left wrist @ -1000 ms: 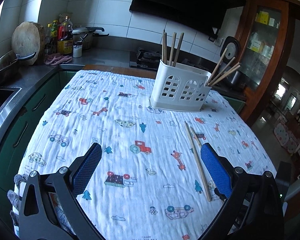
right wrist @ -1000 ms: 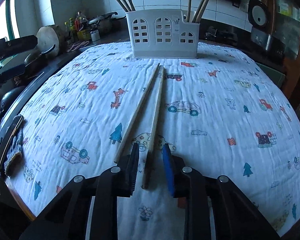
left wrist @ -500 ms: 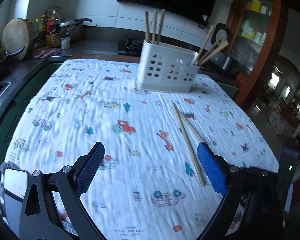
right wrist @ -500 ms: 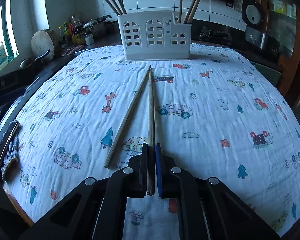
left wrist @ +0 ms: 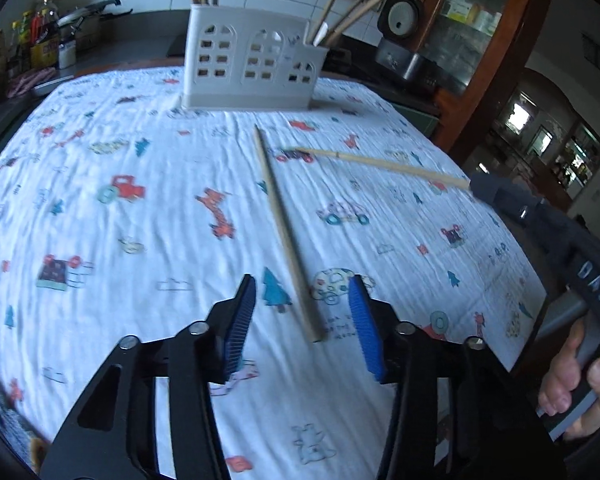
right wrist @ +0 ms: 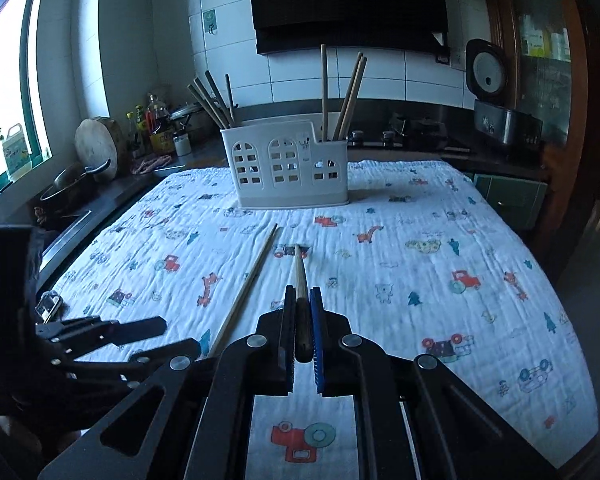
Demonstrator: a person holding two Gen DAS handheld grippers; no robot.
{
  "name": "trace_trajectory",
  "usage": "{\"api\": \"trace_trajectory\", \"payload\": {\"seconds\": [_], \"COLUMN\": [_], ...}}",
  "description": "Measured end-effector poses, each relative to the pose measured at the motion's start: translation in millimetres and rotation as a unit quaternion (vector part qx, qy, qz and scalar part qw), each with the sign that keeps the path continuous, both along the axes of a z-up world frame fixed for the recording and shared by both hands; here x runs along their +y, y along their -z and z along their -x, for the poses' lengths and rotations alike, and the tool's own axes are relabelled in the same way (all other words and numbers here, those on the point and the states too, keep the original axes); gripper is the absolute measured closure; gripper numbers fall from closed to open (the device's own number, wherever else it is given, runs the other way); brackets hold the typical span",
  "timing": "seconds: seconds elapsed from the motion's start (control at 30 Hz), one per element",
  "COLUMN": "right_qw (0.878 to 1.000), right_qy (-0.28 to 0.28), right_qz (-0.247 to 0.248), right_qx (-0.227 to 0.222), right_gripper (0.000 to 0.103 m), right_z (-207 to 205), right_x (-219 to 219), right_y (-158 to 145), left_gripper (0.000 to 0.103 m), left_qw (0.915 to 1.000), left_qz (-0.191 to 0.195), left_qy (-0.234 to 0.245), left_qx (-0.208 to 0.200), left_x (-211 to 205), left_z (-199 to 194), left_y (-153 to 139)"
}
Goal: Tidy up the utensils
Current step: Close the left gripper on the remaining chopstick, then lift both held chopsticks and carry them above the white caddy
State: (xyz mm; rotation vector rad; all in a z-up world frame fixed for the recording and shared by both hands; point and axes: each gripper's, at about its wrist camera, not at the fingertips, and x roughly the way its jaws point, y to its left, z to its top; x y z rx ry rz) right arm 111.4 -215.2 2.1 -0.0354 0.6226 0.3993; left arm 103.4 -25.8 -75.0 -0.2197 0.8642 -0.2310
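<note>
A white utensil holder [left wrist: 252,68] with several chopsticks in its end compartments stands at the far side of the patterned cloth; it also shows in the right wrist view [right wrist: 288,172]. My right gripper [right wrist: 303,300] is shut on a wooden chopstick [right wrist: 299,272] and holds it lifted, tip forward; the left wrist view shows this chopstick [left wrist: 380,164] in the air. My left gripper [left wrist: 302,292] is open, its blue pads either side of the near end of a second chopstick [left wrist: 284,228] lying on the cloth, also seen in the right wrist view [right wrist: 248,284].
The table is covered by a white cloth [right wrist: 420,264] with cartoon prints. A counter with bottles [right wrist: 156,128], a round board [right wrist: 98,142] and a pan [right wrist: 72,184] runs along the left. A rice cooker [right wrist: 496,108] sits at the back right.
My right gripper closed on one chopstick and lifted it off the cloth. My left gripper moved right and forward over the other chopstick and narrowed its opening.
</note>
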Motion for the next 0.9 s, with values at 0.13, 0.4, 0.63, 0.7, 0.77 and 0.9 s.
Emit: {"api": "trace_trajectory", "payload": {"seconds": [0.13, 0.4, 0.63, 0.7, 0.77, 0.9], "right_qw": [1.000, 1.000, 1.000, 1.000, 0.999, 0.999], "right_qy": [-0.004, -0.013, -0.020, -0.024, -0.029, -0.042], "right_qz": [-0.011, -0.005, 0.000, 0.004, 0.009, 0.012], "right_qx": [-0.003, -0.017, -0.019, -0.017, -0.016, -0.014], "right_gripper": [0.096, 0.096, 0.096, 0.096, 0.096, 0.096], "right_z": [-6, -10, -13, -16, -20, -32], "right_x": [-7, -9, -7, -6, -6, -6], "right_y": [-8, -16, -20, -23, -27, -41], "left_gripper": [0.081, 0.085, 0.096, 0.096, 0.097, 0.097], "left_qw": [0.9999, 0.9991, 0.9975, 0.9979, 0.9978, 0.9968], "left_qz": [-0.004, -0.028, -0.056, -0.052, -0.055, -0.048], "left_qy": [0.000, -0.020, -0.038, -0.037, -0.038, -0.038], "left_qx": [0.014, 0.024, 0.021, 0.011, -0.005, -0.051], "left_x": [-11, -18, -17, -12, -6, 12], "left_z": [-9, -20, -19, -15, -11, -7], "left_y": [10, 15, 9, -2, -17, -58]}}
